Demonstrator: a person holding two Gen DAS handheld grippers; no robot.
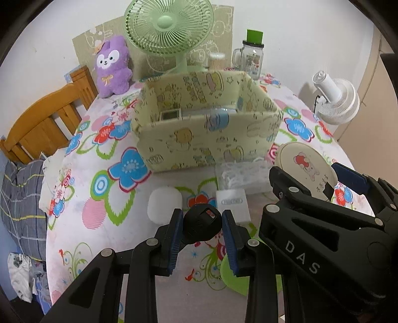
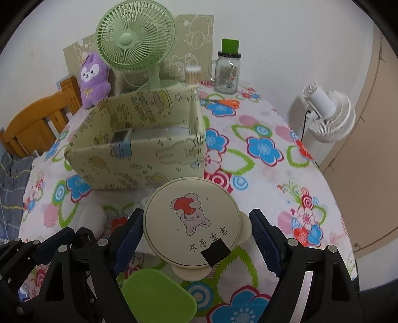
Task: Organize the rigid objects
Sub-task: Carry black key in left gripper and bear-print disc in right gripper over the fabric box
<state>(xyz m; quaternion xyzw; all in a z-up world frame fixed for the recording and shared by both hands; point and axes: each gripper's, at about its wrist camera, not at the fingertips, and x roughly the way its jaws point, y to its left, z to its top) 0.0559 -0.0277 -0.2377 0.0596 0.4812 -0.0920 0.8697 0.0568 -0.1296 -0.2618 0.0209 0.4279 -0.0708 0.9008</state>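
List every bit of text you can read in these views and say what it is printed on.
"DAS": white letters on the right tongs' black body, seen from the left wrist.
Round cream lid: characters under the rabbit drawing, too stylised to read.
White card: framed logo, blurred.
Glass jar: label too small.
Yellow box: printed lettering, unreadable.

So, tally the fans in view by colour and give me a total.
Green fan: 1
White fan: 1
Total: 2
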